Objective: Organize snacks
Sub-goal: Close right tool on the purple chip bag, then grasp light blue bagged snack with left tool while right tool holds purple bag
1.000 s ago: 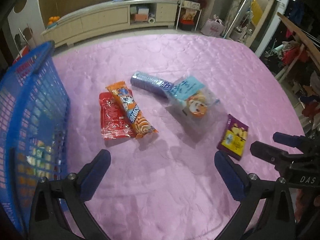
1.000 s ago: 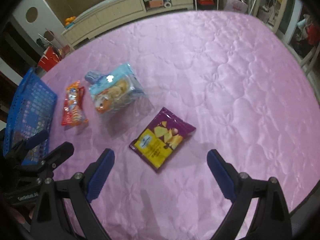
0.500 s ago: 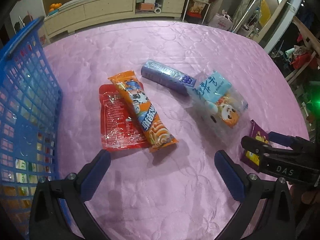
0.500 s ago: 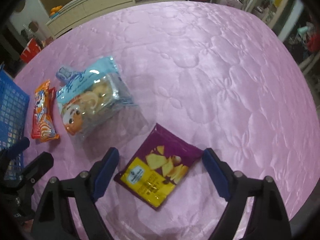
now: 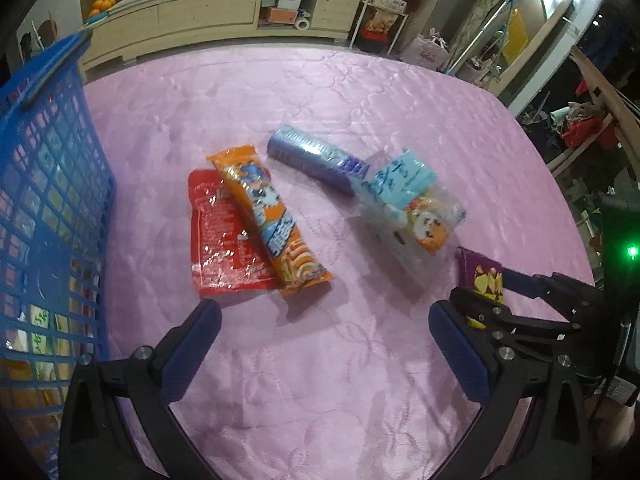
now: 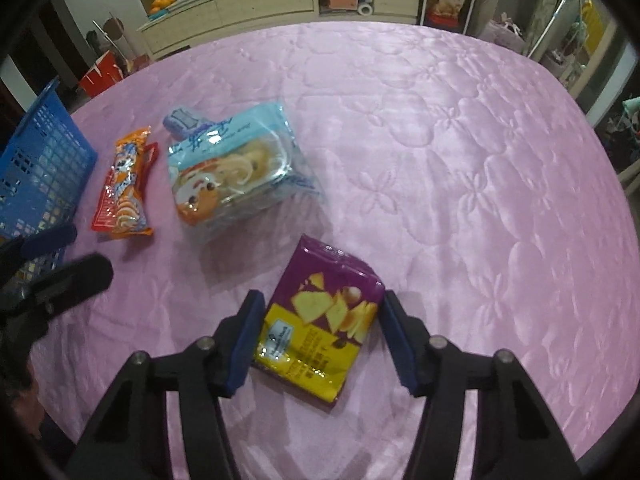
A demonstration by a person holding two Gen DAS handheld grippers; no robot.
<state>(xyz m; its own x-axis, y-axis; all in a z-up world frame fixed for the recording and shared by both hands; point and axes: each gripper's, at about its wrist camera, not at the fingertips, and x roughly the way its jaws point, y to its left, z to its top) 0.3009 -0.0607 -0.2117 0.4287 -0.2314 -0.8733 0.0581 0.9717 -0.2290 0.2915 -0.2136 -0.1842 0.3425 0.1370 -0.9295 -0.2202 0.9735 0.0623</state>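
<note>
1. The right hand-held gripper [image 6: 320, 336] points steeply down over the purple and yellow chip bag [image 6: 320, 320]. Its jaws stand on either side of the bag and are closing; the left pad looks at or very near the bag's edge, while a narrow strip of cloth shows at the right pad, so the bag is not yet pinched.
2. The bag lies flat, its long axis running from near the camera up and slightly right, roughly in line with the fingers, so the pads meet its two long sides.
3. The right hand is plainly the nearer one to this bag; in the left wrist view only a corner of it shows beyond the right tool.
4. The left hand-held gripper [image 5: 324, 348] hangs with its jaws wide apart and nothing between them, above bare cloth just short of the red packet [image 5: 222, 240] and the orange wrapper [image 5: 268, 220] lying across it.
5. Farther off lie a purple-blue tube [image 5: 316, 158] and a clear bag with a light blue header [image 5: 408, 204], touching each other.
6. The blue basket [image 5: 44, 184] stands at the left edge, already holding some packets; I judge the chip bag must travel across the other snacks to reach it.
7. The surface is a pink quilted satin cover [image 6: 460, 140], soft and slippery by the look. Behind it are a pale low cabinet [image 5: 208, 12] and cluttered shelves.
</note>
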